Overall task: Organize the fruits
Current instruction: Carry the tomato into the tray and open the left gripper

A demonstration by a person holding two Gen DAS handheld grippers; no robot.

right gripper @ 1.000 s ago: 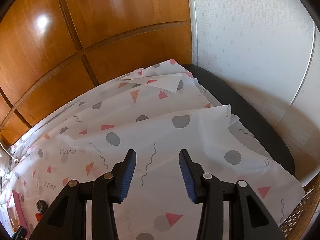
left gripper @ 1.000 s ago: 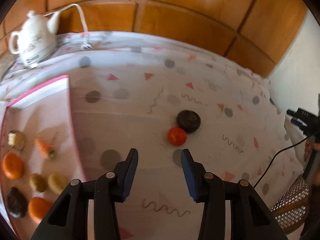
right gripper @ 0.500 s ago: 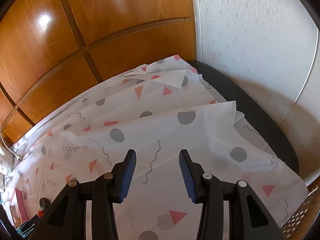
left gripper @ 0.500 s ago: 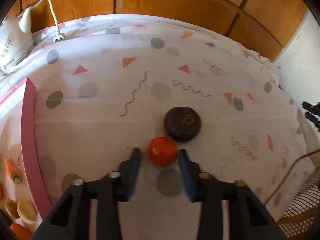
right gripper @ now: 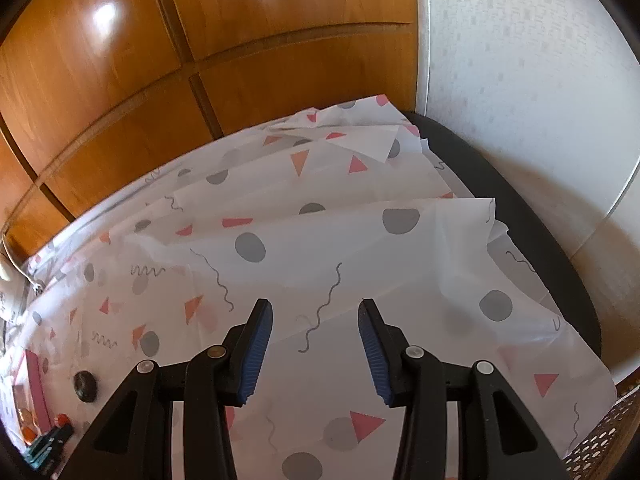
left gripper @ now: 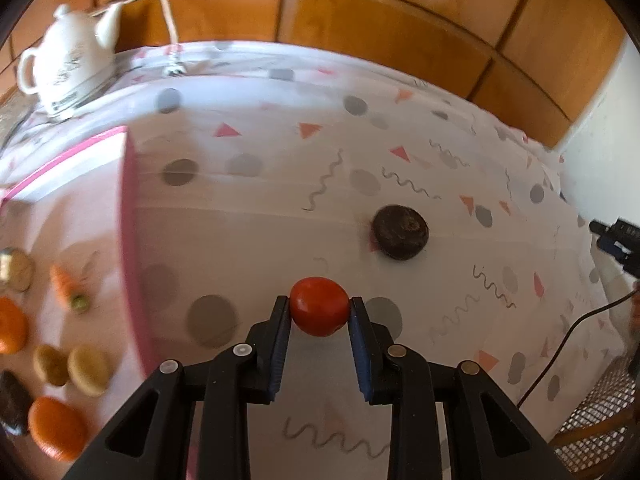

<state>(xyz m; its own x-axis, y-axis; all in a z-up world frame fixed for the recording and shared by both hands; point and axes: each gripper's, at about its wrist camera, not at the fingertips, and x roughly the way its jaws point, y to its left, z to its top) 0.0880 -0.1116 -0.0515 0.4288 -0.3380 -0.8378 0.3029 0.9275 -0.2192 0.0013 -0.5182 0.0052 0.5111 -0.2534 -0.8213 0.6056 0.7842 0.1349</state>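
My left gripper point(left gripper: 319, 312) is shut on a small red tomato point(left gripper: 319, 306) and holds it above the patterned tablecloth. A dark round fruit point(left gripper: 400, 232) lies on the cloth beyond it to the right; it also shows small in the right wrist view point(right gripper: 85, 385). A pink-edged tray point(left gripper: 130, 248) at the left holds oranges point(left gripper: 56, 432), a carrot point(left gripper: 66, 286), pale round pieces point(left gripper: 88, 368) and a dark fruit point(left gripper: 12, 402). My right gripper point(right gripper: 316, 328) is open and empty over the cloth's right end.
A white kettle point(left gripper: 68, 68) with a cord stands at the back left. Wooden panels run behind the table. A black table edge point(right gripper: 520, 216) and white wall lie at the right. A wicker basket point(left gripper: 596, 416) sits at the lower right.
My left gripper closed on the red tomato and lifted it back from beside the dark fruit. The right gripper shifted only slightly.
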